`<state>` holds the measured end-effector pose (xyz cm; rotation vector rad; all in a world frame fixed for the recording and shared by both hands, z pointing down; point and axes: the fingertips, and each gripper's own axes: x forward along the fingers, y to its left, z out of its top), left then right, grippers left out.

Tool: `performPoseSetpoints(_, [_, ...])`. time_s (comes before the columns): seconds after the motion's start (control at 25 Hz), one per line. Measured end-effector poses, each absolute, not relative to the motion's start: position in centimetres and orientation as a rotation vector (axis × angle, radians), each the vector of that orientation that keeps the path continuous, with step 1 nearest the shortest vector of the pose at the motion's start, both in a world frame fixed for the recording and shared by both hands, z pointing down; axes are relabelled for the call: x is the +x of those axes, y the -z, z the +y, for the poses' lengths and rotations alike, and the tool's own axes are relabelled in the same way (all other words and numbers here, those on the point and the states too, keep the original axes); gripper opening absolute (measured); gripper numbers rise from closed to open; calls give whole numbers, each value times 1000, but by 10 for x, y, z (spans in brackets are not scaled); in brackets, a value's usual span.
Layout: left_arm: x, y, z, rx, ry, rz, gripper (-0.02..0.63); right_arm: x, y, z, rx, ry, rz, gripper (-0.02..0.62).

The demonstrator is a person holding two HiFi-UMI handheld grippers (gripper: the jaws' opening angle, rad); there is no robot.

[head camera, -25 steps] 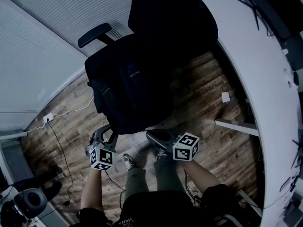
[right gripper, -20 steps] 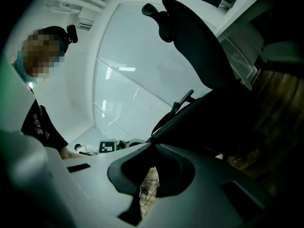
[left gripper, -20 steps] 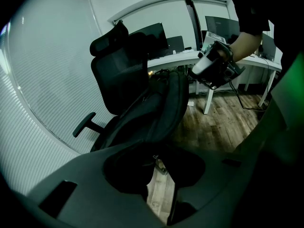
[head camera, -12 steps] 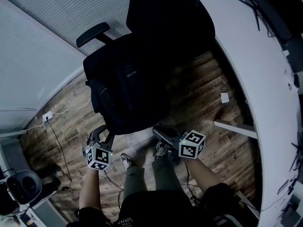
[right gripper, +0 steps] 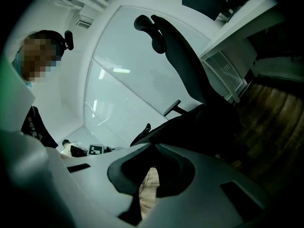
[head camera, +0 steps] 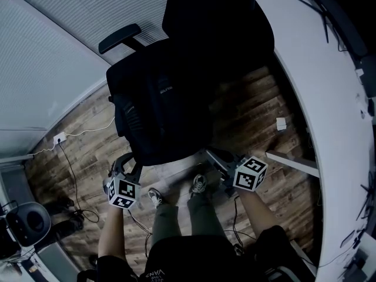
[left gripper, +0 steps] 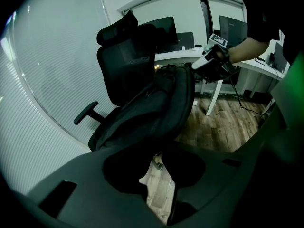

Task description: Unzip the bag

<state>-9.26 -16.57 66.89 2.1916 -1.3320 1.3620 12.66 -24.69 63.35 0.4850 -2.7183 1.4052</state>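
A black bag lies on the seat of a black office chair; in the left gripper view the bag leans against the backrest. No zipper pull can be made out. My left gripper is at the seat's near left corner, its jaws a little apart with only floor between them. My right gripper hovers at the seat's near right corner with its jaws together and nothing in them. It also shows in a hand beside the bag's top, as the right gripper.
A curved white desk runs along the right, with a white leg close to my right hand. Monitors stand on it. A cable trails over the wooden floor from a wall socket. The person's shoes are below the seat.
My right gripper has slid right along the seat's near edge, toward the desk leg. The left gripper has stayed in place.
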Motion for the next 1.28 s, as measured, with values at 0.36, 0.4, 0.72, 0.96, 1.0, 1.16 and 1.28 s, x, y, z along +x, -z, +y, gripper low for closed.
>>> performPoseSetpoints(0.36, [-96,-675,-167,2122,-1339,-1322,129,140,-650,-276,579,-1408,-2669,44])
performPoseSetpoints(0.4, [-96,-675,-167,2119,-1338,-1321,129,141,-653,-279,591,-1421,-2662,44])
performPoseSetpoints(0.72, [-96,-676,-167,2099,-1331,-1310,129,142,-661,-287,646,-1444,-2647,46])
performPoseSetpoints(0.96, [-94,-675,-165,2109,-1364,-1302,133,138,-653,-276,649,-1238,-2662,48])
performPoseSetpoints(1.0, [-95,-675,-165,2114,-1373,-1302,135,137,-651,-275,660,-1192,-2662,48])
performPoseSetpoints(1.16, [-97,-675,-161,2129,-1403,-1283,138,128,-644,-268,701,-1096,-2654,49])
performPoseSetpoints(1.28, [-99,-672,-158,2148,-1380,-1268,155,124,-640,-260,757,-1070,-2624,112])
